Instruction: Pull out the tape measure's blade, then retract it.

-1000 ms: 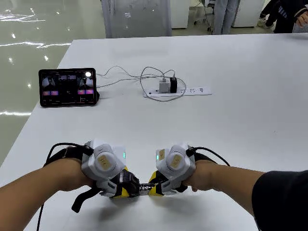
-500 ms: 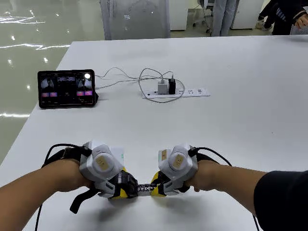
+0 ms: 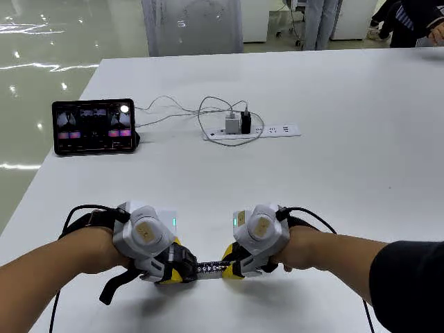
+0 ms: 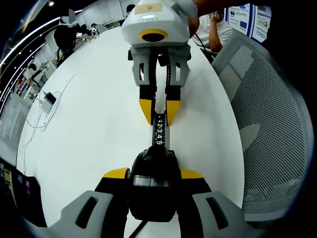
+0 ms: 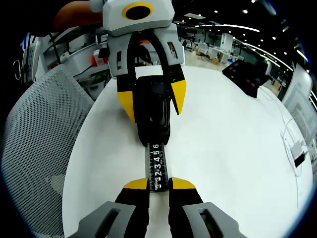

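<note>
The tape measure sits low over the near edge of the table [image 3: 333, 139], strung between my two grippers. Its case [image 4: 154, 186] is a black, rounded block with a glossy top. A short length of blade [image 5: 156, 161] is out: a narrow pale strip with black numerals, 1 to 6 readable in the right gripper view. It runs straight and level from the case mouth.

My left gripper [image 4: 153, 174] is clamped on the case, one yellow fingertip against each side. My right gripper [image 5: 158, 185] is pinched on the blade's free end, its yellow tips nearly meeting over the strip. The two grippers face each other nose to nose, near but apart.

The table is plain white, smooth and matt. At its far left a dark tablet [image 3: 94, 126] stands propped, screen lit. Near the middle lies a white power strip [image 3: 267, 130] with plugs in it, and thin cables [image 3: 208, 114] loop beside it. A grey mesh chair [image 4: 267, 99] stands just beside the table's near edge. Beyond the table the floor [image 3: 41, 69] is glossy and throws back the ceiling lights.
</note>
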Available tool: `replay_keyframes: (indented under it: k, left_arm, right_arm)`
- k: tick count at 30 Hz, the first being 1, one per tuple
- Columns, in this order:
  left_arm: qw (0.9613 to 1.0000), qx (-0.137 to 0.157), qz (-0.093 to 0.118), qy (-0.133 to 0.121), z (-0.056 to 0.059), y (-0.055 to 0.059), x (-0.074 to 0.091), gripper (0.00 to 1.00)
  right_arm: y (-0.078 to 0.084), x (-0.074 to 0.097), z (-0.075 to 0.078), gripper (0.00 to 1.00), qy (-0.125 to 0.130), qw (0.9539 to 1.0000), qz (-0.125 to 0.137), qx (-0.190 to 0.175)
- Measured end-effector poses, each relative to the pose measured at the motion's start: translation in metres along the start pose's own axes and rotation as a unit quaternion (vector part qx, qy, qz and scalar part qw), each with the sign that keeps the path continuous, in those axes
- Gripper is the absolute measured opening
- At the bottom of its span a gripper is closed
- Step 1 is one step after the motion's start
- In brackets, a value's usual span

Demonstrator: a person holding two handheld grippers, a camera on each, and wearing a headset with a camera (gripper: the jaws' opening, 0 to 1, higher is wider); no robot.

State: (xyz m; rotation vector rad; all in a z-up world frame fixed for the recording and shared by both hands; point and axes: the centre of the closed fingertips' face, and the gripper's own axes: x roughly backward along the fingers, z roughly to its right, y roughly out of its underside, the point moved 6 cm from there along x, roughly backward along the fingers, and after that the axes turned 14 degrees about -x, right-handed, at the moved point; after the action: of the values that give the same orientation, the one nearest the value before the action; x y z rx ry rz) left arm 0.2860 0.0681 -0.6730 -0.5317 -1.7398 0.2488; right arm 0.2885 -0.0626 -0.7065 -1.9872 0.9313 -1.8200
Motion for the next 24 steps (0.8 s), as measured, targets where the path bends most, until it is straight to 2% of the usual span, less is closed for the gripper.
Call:
replay_keyframes:
  k: [24]
  left_arm:
    - [1.0, 0.0, -0.002, -0.002, 0.001, 0.0, 0.0, 0.32]
  right_arm:
    - [0.011, 0.007, 0.002, 0.1, 0.006, 0.9999, -0.006, -0.007]
